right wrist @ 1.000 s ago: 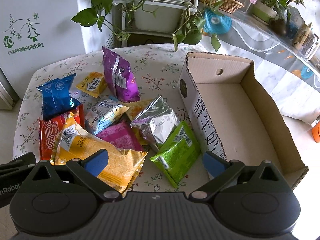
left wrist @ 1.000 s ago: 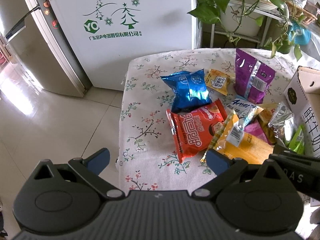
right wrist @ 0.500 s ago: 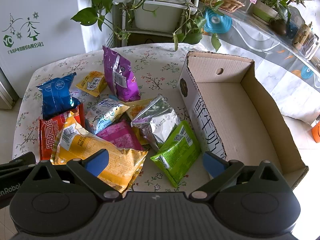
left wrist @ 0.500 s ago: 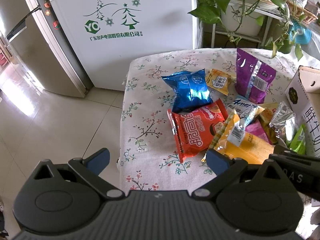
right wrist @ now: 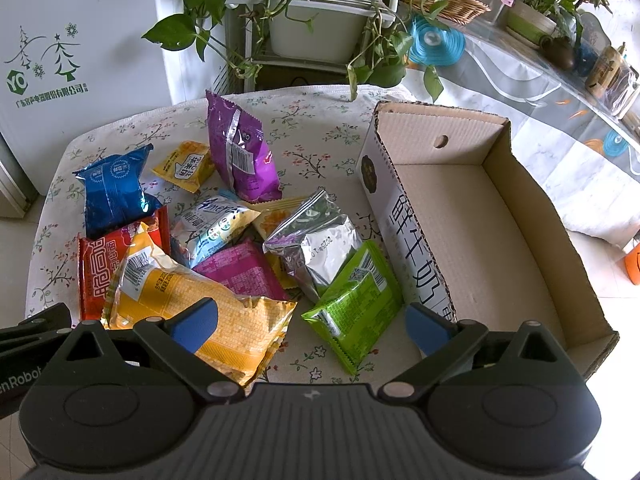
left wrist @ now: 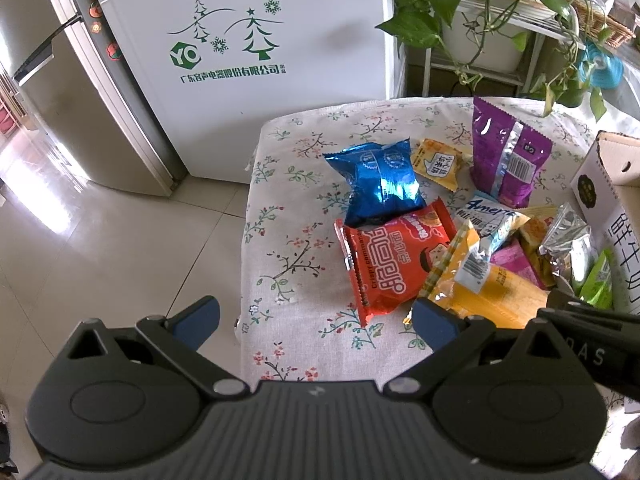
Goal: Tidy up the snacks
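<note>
The left gripper [left wrist: 316, 318] hangs wide open over the table's [left wrist: 280, 248] near edge. Past it lies the red bag [left wrist: 394, 262], the blue bag [left wrist: 378, 182] just behind, the yellow bag [left wrist: 492, 292] overlapping its right side.

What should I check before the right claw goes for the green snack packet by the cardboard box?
1. Right claw open and empty: ok.
2. Left claw open, clear of the pile: ok.
3. Green foil snack packet top free; it leans on the box wall, its far end against the silver foil packet: ok.
4. Open brown cardboard box empty, room inside: ok.
5. Large yellow plastic snack bag out of the claw's path: cannot tell.
</note>
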The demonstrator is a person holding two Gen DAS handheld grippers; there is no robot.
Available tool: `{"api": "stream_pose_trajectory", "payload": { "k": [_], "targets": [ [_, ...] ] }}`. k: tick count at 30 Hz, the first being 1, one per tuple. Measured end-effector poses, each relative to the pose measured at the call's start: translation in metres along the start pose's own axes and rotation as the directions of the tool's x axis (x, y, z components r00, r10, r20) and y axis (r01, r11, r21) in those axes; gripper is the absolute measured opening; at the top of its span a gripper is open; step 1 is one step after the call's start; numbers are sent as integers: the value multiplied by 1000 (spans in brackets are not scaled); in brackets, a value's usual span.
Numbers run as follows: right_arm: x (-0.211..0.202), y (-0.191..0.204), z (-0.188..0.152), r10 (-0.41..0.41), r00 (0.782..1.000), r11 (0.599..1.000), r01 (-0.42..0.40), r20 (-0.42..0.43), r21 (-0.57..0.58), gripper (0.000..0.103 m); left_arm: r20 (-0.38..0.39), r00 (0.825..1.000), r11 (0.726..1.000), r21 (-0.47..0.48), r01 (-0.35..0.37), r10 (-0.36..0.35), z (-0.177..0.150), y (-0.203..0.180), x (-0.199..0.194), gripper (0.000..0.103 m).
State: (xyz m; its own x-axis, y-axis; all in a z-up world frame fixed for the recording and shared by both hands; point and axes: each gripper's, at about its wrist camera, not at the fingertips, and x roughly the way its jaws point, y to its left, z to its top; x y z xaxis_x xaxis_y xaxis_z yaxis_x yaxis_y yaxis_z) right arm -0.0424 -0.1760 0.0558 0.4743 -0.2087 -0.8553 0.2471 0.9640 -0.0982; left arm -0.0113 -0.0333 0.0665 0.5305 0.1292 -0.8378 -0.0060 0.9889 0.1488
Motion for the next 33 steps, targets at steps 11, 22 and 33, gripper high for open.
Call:
{"api": "stream_pose_trajectory", "payload": {
  "k": [11,22,33],
  "targets": [
    [-1,-1,0,-3,1000,1000,3,13,-4,102,15,1000,1000,1,10,-10,1,-1,-2,100],
    [-3,-2,-1,-4,1000,1000,4,22,-15,102,26,999,1000,9,26,-26,-1,-1,-4,99],
    [-2,-4,-1,17,1000,1000,-16,25,-15,102,0,996,996,-29,88,-88,-1,4,0,99]
  ]
}}
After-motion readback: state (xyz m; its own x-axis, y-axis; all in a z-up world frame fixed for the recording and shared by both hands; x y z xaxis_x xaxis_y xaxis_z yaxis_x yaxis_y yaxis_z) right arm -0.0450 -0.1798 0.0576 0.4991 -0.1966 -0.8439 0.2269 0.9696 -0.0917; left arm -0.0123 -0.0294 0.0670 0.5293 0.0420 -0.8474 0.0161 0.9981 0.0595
